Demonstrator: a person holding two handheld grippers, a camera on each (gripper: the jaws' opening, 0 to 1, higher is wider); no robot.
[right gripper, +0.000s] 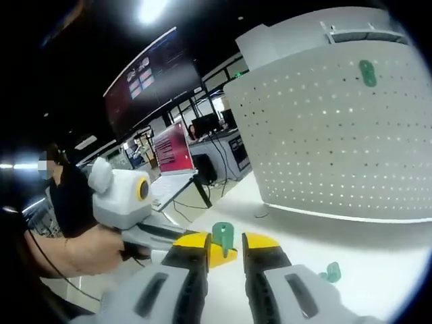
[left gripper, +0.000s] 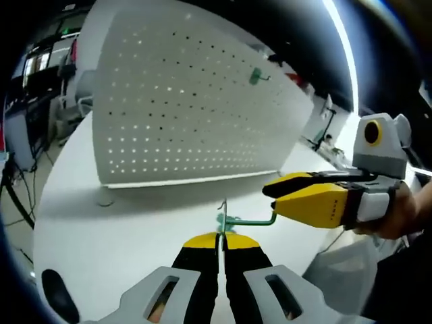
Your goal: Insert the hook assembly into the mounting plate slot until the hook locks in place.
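So both tongs are on the same green hook right now. In the left gripper view, the left tongs [left gripper: 221, 237] are squeezed together on the hook assembly [left gripper: 237, 220] at its flat plate end, with the yellow-tipped jaws basically touching and the thin wire part sticking up between them. The right tongs [left gripper: 273, 199] come in from the right side of that view, held in a person's hand [left gripper: 398, 210], and their yellow jaws are closed down on the far bent end of the wire arm. It all hangs just above the white table [left gripper: 101, 250], not resting on it.

From the right gripper view, the right tongs [right gripper: 225, 244] have a green plate piece [right gripper: 223, 237] of the hook standing up between the jaws, pinched there. The left tongs [right gripper: 145, 233] show at the left of this view with a hand [right gripper: 74, 253] wrapped around the handle.

Mounting plate is the big white pegboard [left gripper: 189, 101] standing upright toward the far edge of the table, tilted a bit in both views. One green hook [left gripper: 255, 76] is already hanging on it up high. A second loose green hook [right gripper: 331, 273] lies flat on the table near the front edge, just beside the right tongs. Screens and desks sit behind the table, blurry.
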